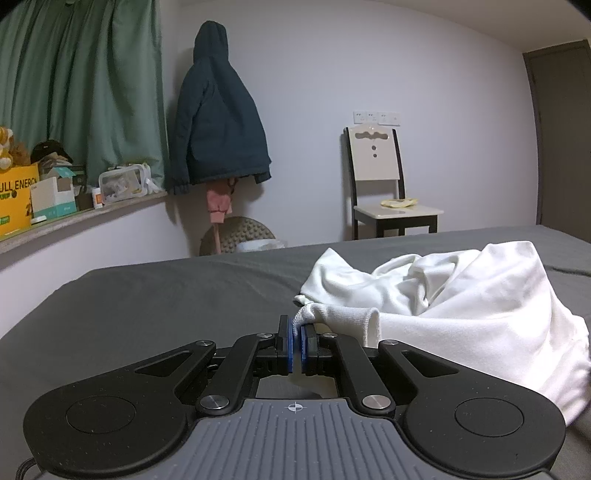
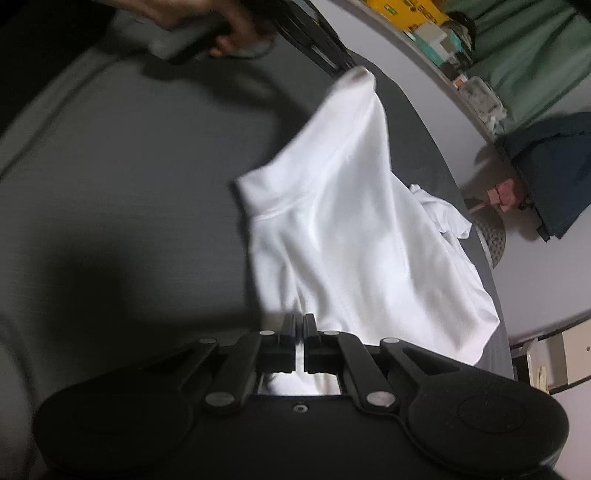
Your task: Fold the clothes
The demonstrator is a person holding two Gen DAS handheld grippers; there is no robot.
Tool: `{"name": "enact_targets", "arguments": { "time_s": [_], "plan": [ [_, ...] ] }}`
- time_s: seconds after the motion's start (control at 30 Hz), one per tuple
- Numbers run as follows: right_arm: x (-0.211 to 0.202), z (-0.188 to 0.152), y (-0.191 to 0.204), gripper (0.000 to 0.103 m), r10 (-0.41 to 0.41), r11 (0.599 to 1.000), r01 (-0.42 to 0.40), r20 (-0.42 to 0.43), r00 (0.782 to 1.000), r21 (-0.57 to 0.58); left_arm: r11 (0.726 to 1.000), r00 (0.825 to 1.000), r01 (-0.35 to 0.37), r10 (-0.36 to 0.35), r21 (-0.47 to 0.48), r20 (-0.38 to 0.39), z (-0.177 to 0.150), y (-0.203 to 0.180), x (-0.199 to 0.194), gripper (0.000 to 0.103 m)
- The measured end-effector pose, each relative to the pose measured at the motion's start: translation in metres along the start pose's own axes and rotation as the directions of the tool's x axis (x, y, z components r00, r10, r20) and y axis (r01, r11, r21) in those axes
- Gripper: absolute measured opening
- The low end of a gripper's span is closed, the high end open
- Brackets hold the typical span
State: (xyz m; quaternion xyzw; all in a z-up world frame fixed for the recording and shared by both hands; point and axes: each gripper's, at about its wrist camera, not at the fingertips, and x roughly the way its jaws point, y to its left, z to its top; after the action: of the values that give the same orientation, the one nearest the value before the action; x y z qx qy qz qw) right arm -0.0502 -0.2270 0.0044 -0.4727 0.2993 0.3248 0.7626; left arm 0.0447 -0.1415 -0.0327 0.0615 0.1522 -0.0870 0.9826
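A white long-sleeved garment (image 1: 461, 302) lies bunched on the grey bed sheet (image 1: 166, 295). In the left wrist view my left gripper (image 1: 297, 328) is shut on its ribbed cuff (image 1: 347, 321), which sticks out between the blue pads (image 1: 291, 345). Seen from the right wrist, the white garment (image 2: 343, 229) hangs stretched between both grippers above the sheet (image 2: 129, 184). My right gripper (image 2: 299, 321) is shut on its near edge, and white cloth shows under the jaws. The left gripper (image 2: 345, 68) holds the far end, with a person's hand (image 2: 225, 29) on it. This view is blurred.
A ledge (image 1: 92, 216) with boxes runs along the left under a green curtain (image 1: 81, 85). A dark hooded jacket (image 1: 214, 114) hangs in the corner. A chair (image 1: 384, 184) stands by the far wall past the bed, and a dark door (image 1: 561, 136) is at the right.
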Motion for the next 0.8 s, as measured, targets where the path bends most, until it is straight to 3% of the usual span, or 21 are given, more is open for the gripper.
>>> {"name": "enact_targets", "arguments": {
  "time_s": [0.17, 0.33, 0.53, 0.6, 0.7, 0.8],
  "plan": [
    [-0.023, -0.007, 0.025, 0.003, 0.073, 0.997, -0.073, -0.006, 0.997, -0.014, 1.0, 1.0, 0.011, -0.012, 0.018, 0.016, 0.002, -0.003, -0.005, 0.004],
    [-0.012, -0.005, 0.041, 0.007, -0.05, 0.989, 0.042, -0.052, 0.997, -0.139, 0.998, 0.999, 0.012, -0.014, 0.063, 0.031, 0.003, -0.008, -0.008, 0.004],
    [-0.001, 0.009, 0.042, 0.01, -0.085, 0.984, 0.076, -0.05, 0.995, -0.159, 0.998, 0.999, 0.015, -0.017, 0.06, 0.03, 0.003, -0.007, -0.008, 0.004],
    [0.006, 0.015, 0.04, 0.016, -0.09, 0.981, 0.08, -0.05, 0.995, -0.177, 0.998, 0.999, 0.016, -0.018, 0.058, 0.029, 0.002, -0.006, -0.008, 0.004],
    [0.015, 0.02, 0.036, 0.024, -0.044, 0.98, 0.03, -0.066, 0.997, -0.195, 0.998, 0.999, 0.017, -0.019, 0.056, 0.028, 0.002, -0.005, -0.008, 0.004],
    [0.022, 0.024, 0.029, 0.024, 0.011, 0.982, -0.028, -0.091, 0.996, -0.189, 0.998, 0.999, 0.02, -0.021, 0.052, 0.027, 0.002, -0.004, -0.009, 0.004]
  ]
}}
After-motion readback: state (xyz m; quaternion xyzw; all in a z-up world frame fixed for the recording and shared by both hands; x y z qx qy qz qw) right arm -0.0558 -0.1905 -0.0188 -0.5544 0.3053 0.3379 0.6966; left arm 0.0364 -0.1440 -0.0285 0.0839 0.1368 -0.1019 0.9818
